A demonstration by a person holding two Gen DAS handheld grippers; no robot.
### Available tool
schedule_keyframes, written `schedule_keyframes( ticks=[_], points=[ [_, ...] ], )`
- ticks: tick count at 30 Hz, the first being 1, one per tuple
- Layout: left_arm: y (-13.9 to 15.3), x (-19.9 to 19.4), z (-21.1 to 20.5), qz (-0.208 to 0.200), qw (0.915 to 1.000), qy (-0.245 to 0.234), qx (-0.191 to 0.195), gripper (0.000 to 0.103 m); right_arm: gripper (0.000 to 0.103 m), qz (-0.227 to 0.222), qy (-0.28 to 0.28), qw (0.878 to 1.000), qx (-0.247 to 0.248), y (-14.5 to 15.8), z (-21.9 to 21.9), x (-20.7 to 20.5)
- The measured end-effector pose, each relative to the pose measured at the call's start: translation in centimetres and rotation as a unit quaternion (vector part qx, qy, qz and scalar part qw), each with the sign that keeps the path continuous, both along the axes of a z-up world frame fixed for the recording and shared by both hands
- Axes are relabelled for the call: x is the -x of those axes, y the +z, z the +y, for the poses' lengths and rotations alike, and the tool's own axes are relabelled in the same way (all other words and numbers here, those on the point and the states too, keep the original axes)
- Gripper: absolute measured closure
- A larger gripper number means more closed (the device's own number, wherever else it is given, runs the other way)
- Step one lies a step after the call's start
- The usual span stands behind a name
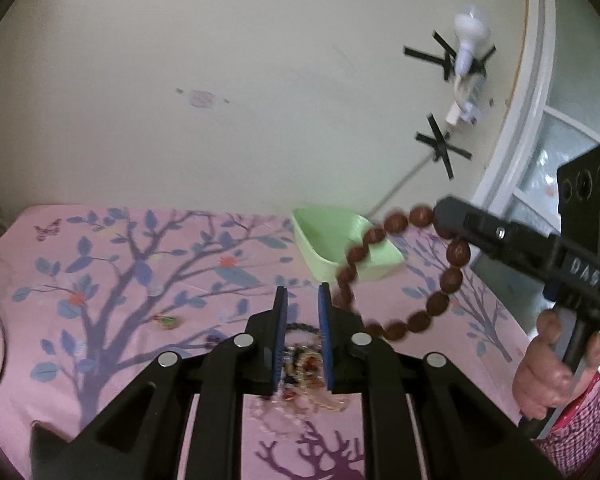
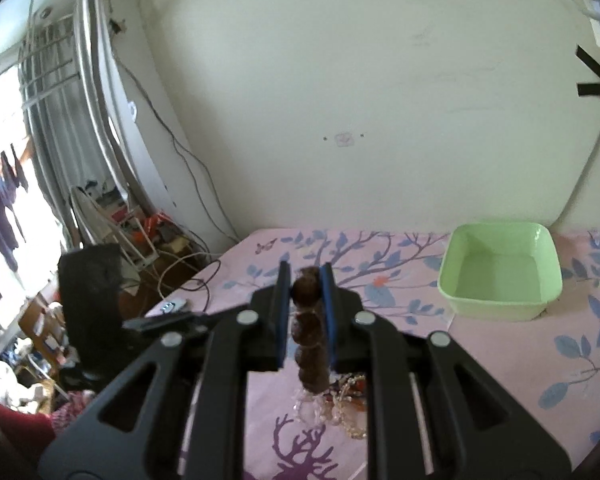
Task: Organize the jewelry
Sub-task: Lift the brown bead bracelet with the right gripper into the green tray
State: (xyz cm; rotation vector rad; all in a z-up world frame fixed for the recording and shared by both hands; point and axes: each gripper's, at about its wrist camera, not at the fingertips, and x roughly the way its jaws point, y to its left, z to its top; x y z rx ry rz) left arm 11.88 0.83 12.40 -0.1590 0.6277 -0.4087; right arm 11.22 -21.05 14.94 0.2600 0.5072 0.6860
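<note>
On the pink floral cloth (image 1: 120, 264), the left gripper (image 1: 302, 300) hangs empty, jaws near closed, over the tangled jewelry pile (image 1: 300, 376) by the near edge. The right gripper (image 2: 305, 282) pinches a brown bead bracelet (image 1: 400, 276), its loop dangling. The green tray (image 2: 500, 272) lies ahead and right, toward the far edge, nearer this hand.
</note>
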Motion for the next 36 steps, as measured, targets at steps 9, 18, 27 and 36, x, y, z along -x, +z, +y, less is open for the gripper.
schedule_keyframes(
  ticks=[9,18,27,36],
  points=[
    [-0.8,-4.6,-5.9,0.013,0.9993,-0.027,-0.022,0.071,0.089,0.025,-0.041,0.999,0.015,-0.4,-3.5,-3.5],
    [-2.0,-14.1,-13.9,0.005,0.9942,-0.096,-0.047,0.096,0.089,0.048,-0.06,0.997,-0.002,-1.3,-6.1,-10.9],
    [-4.7,-21.2,-16.5,0.019,0.9903,-0.07,-0.119,0.103,0.089,0.112,-0.139,0.984,0.008,-7.4,-11.1,-19.1],
    [-4.1,-21.0,-13.9,0.061,0.992,-0.054,-0.096,0.103,0.061,0.107,-0.242,0.961,0.085,-11.1,-13.0,-17.9]
  ],
)
